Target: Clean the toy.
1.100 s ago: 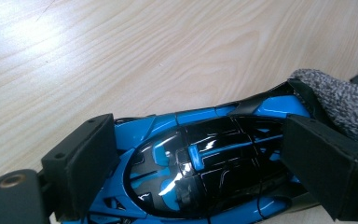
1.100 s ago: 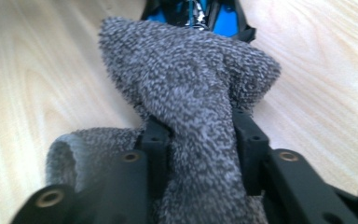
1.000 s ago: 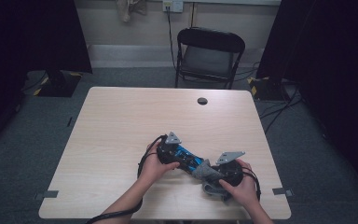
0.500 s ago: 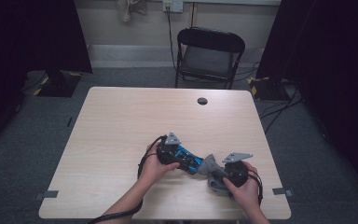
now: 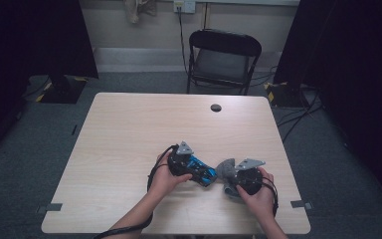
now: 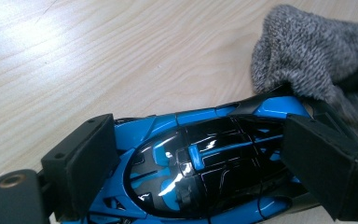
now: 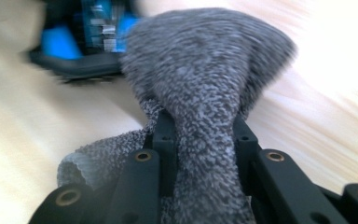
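Note:
A blue and black toy car [image 6: 205, 163] lies on the wooden table [image 5: 129, 134], near its front edge. My left gripper [image 6: 200, 158] is shut on it, one pad [image 6: 84, 163] on each side; from above the car [image 5: 202, 172] sticks out rightward from the left gripper [image 5: 191, 167]. A grey knitted cloth [image 7: 205, 70] is pinched between the jaws of my right gripper [image 7: 204, 135], which have just been closing on it. The cloth [image 5: 225, 169] bulges ahead of the right gripper [image 5: 231, 175] and touches the car's end [image 7: 88, 32]. The cloth [image 6: 307, 56] lies against the car.
A black folding chair [image 5: 223, 55] stands beyond the table's far edge. A dark round grommet [image 5: 216, 107] sits in the tabletop near that edge. Cables trail from both grippers toward the front edge.
The right gripper with the grey cloth has shifted slightly to the right. The left gripper and the car have kept still.

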The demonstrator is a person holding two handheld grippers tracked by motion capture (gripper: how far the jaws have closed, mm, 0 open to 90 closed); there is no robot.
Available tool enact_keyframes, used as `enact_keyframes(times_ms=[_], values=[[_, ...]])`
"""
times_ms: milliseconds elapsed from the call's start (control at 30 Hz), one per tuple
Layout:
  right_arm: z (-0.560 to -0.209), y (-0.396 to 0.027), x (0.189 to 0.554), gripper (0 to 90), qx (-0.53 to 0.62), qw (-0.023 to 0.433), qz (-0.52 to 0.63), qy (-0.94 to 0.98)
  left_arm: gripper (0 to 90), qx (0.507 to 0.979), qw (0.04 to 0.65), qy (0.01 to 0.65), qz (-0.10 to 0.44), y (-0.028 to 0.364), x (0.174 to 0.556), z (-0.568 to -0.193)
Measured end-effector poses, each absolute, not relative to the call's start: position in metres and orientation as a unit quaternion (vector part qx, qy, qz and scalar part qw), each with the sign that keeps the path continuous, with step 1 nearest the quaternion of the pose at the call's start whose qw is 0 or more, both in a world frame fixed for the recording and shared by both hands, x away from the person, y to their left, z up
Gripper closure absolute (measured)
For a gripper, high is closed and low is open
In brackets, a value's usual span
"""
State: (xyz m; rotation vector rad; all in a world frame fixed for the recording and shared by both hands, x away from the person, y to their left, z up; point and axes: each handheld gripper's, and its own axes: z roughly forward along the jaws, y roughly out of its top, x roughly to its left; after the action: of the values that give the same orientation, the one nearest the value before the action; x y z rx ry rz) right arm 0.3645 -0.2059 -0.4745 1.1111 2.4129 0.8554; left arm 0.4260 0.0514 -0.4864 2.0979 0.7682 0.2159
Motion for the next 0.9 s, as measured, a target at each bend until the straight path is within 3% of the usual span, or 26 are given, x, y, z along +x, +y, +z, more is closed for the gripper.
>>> enact_keyframes(times_ms=[400, 900], values=[[-0.476, -0.194, 0.354, 70.9, 0.367, 0.107, 0.333, 0.862, 10.6, 0.841, 0.435, 0.311, 0.088, 0.052, 0.426, -0.487], [-0.476, -0.196, 0.342, 71.4, 0.351, 0.071, 0.345, 0.868, 10.5, 0.840, 0.435, 0.311, 0.088, 0.052, 0.426, -0.487]])
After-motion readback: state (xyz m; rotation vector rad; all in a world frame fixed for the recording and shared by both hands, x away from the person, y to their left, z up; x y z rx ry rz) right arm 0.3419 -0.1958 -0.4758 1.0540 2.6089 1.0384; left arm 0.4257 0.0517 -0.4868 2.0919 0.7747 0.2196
